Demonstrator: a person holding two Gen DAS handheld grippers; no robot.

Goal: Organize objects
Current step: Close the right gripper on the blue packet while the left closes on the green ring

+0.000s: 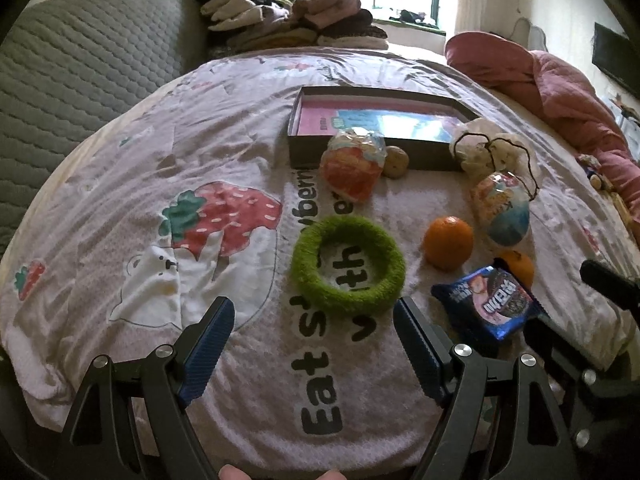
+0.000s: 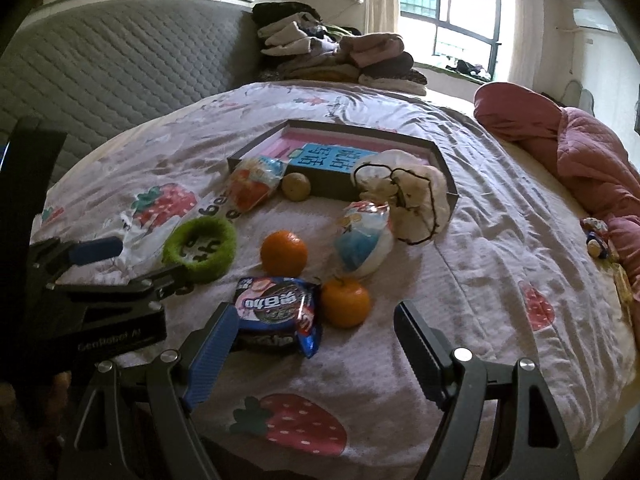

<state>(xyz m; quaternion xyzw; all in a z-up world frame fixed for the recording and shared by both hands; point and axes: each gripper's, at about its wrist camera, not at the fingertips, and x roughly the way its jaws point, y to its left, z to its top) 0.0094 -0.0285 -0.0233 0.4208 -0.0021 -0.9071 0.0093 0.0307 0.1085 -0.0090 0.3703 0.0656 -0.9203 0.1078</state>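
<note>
A shallow dark box (image 1: 352, 156) (image 2: 332, 190) with a pink and blue sheet inside lies on the bed. In front of it lie two snack bags (image 1: 352, 168) (image 1: 502, 210), a small brown fruit (image 1: 395, 162), a white drawstring pouch (image 1: 486, 148), two oranges (image 1: 449, 243) (image 1: 520, 267), a blue cookie pack (image 1: 490, 306) (image 2: 278, 312) and a green fuzzy ring (image 1: 347, 266) (image 2: 200, 248). My left gripper (image 1: 314, 318) is open and empty just before the ring. My right gripper (image 2: 314, 326) is open and empty, its left finger beside the cookie pack.
The bed has a strawberry-print sheet (image 1: 160, 200). A grey quilted headboard (image 1: 80, 60) stands at the left. Folded clothes (image 1: 288, 16) are piled at the far end. A pink duvet (image 1: 560, 92) is bunched at the right, small items (image 2: 598, 240) beside it.
</note>
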